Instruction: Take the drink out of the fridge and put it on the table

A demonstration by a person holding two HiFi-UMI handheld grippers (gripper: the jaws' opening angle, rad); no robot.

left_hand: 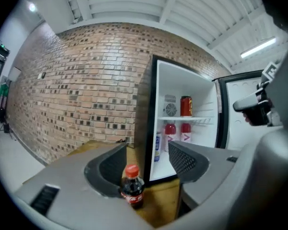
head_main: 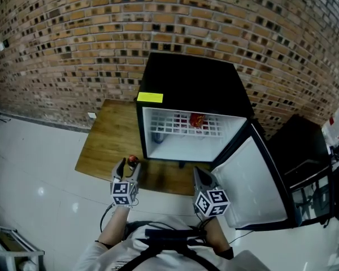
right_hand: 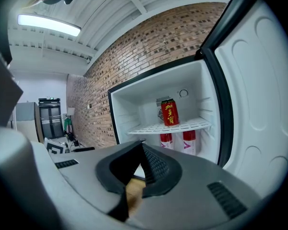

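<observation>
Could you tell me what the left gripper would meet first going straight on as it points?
Probably the cola bottle, standing on the table between the left gripper's open fingers. It sits low in that view, so the gripper may clear its cap; then the fridge's front edge comes next.

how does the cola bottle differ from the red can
The cola bottle stands on the wooden table outside the fridge; the red can stands on its upper shelf. The cola bottle is dark with a red cap; the red can is red with yellow print. Both are upright.
</observation>
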